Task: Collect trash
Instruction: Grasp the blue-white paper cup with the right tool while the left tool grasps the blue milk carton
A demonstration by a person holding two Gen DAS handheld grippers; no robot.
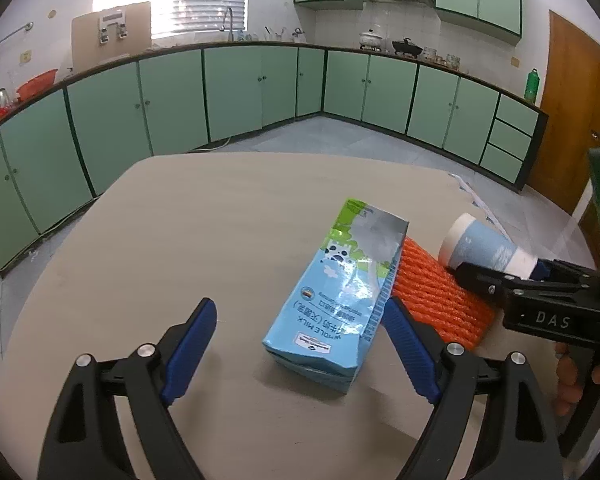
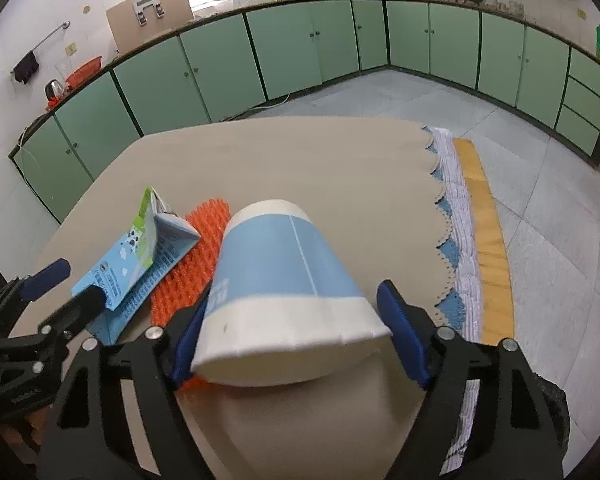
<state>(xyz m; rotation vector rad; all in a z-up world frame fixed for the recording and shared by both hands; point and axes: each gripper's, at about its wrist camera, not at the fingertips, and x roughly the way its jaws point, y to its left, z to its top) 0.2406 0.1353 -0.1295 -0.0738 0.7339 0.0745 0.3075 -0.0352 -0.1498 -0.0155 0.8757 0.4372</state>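
A beige table (image 1: 148, 240) with a rounded outline carries three pieces of trash near its right side: a flattened blue-and-green cardboard milk carton (image 1: 336, 292), an orange knobbly plastic mat (image 1: 432, 296) and a blue-and-white paper cup (image 2: 288, 292) lying on its side.

The left gripper (image 1: 300, 340), black with blue ribbed pads, stands spread wide over the near part of the table. The carton's near end lies between its fingers; the left pad is well clear of the carton, while the right pad sits just beside the carton's right edge, and contact there cannot be told. The carton lies flat, its far end pointing toward the table's far edge, and its right side overlaps the orange mat.

The right gripper (image 2: 288, 344) is set around the wide rim end of the paper cup, which lies partly on the orange mat with its base toward the far edge. Its left pad (image 2: 188, 340) is against the cup's white rim band; the right pad (image 2: 400, 336) stands just off the rim with a thin gap showing, so the cup is bracketed rather than pinched.

A scalloped blue-and-white cloth edging (image 2: 456, 240) hangs along the table's right edge. Green cabinets (image 1: 236, 88) line the kitchen walls beyond.
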